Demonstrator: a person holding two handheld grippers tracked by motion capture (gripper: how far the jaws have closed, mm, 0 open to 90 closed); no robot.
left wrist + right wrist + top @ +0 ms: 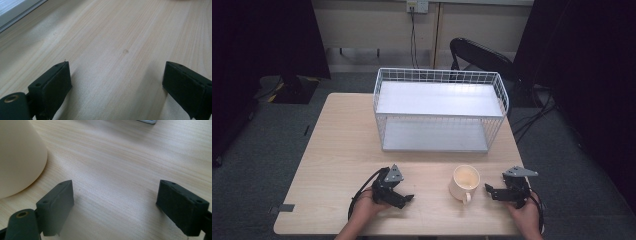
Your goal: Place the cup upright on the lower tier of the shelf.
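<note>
A cream mug (pixel 465 182) stands upright on the pale wood desk (pixel 337 150), near its front edge, handle turned toward the person. No writing or brand can be read on the mug or anything else. Behind the mug, toward the back of the desk, sits a white wire rack (pixel 439 110) with two flat shelves, both bare. The left tool (pixel 404 199) rests on the desk to the left of the mug, well apart from it, held in the left hand (pixel 364 207); in the left gripper view its jaws are spread wide with bare wood between them. The right tool (pixel 488 190) lies just right of the mug, near but not touching, in the right hand (pixel 524 212); its jaws are spread too, and the mug's wall fills the upper left corner of the right gripper view. Beyond the rack, a dark chair (pixel 479 55) stands on the grey floor, and a cable (pixel 413 35) hangs from a wall socket.
</note>
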